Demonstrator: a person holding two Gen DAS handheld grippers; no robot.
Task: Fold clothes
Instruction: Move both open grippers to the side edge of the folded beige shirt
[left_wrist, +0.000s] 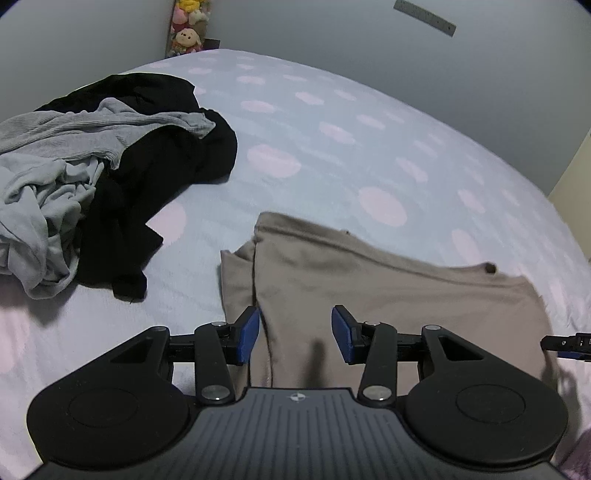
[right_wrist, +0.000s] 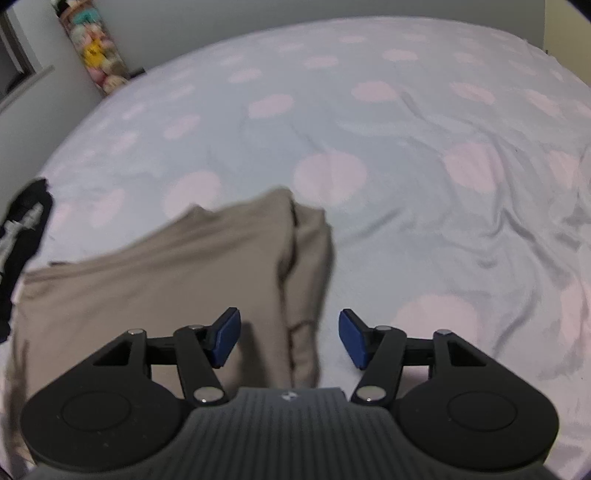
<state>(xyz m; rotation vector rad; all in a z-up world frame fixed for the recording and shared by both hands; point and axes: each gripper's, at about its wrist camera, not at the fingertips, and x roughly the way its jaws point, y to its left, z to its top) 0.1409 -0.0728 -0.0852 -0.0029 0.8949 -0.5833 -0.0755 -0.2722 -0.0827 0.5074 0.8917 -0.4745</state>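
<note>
Both hand-held grippers, left (left_wrist: 295, 334) and right (right_wrist: 290, 338), hang spread over seemingly folded beige garment (left_wrist: 388, 291).

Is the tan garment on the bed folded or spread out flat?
Folded. The tan garment shows doubled layers along its side edge and lies as a compact rectangle on the bed.

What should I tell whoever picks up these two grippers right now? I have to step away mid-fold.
Left gripper: open, holding nothing, over the near left part of the tan garment.
Right gripper: open, holding nothing, over that garment's right folded edge.
The tan garment lies flat on the dotted bedsheet, with both side edges turned in; it looks partly folded.
Left: finish that fold, probably one more fold across, then work through the unfolded heap to the left: grey top, pale grey garment, black garment.
</note>
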